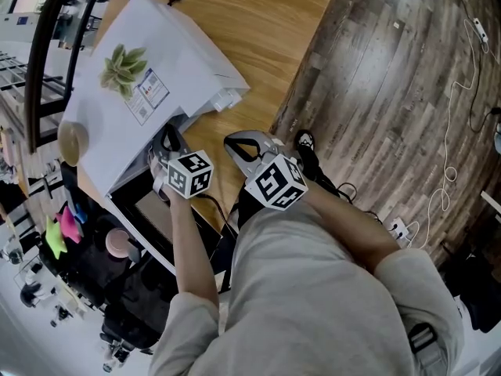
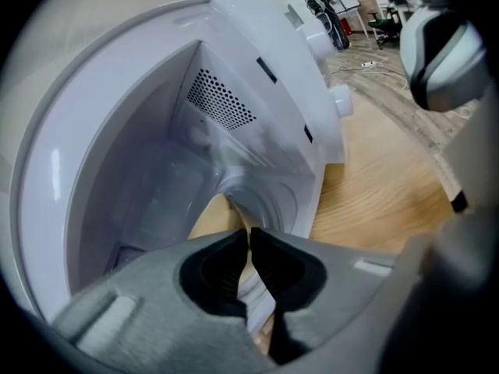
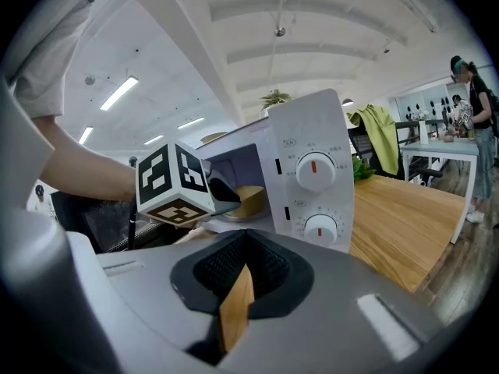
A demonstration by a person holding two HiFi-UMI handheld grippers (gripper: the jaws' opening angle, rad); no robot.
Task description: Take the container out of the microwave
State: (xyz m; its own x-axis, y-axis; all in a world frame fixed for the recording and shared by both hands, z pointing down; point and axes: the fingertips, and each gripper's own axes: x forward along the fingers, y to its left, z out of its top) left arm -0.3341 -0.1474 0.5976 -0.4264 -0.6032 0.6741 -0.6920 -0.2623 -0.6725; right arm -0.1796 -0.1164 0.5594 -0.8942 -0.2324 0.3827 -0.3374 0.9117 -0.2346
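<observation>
Container [image 2: 209, 218]: tan, and it stands inside the chamber of the white microwave [image 2: 257, 92], as my left gripper view shows. My left gripper [image 2: 249, 236] reaches into that chamber. Its jaws stand narrow, pinched onto the near edge of the container, with a pale strip of it showing between the pads. To the right of the microwave lies the wooden worktop [image 2: 374, 185].

Right gripper view: my right gripper [image 3: 245, 240] is outside the microwave [image 3: 312, 139], aimed at its front corner. Its jaws are closed tip to tip and hold nothing; only a sliver of wood shows through the gap below the tips. Past them, my left gripper [image 3: 232, 199] extends into the open chamber, its marker cube [image 3: 173, 184] facing this camera. The container [image 3: 248, 199] sits at its tips on the chamber floor. Two dials [image 3: 313, 168] are stacked on the control panel. The worktop [image 3: 398, 209] runs off to the right.

Head view: the microwave [image 1: 156, 77] stands on the worktop [image 1: 258, 37] with its door [image 1: 149, 214] swung open. My left gripper [image 1: 168, 143] is at the opening. My right gripper [image 1: 249, 146] is just beside it, over the worktop edge. The microwave's top hides the chamber from this view. A dark plank floor [image 1: 391, 92] lies to the right.
</observation>
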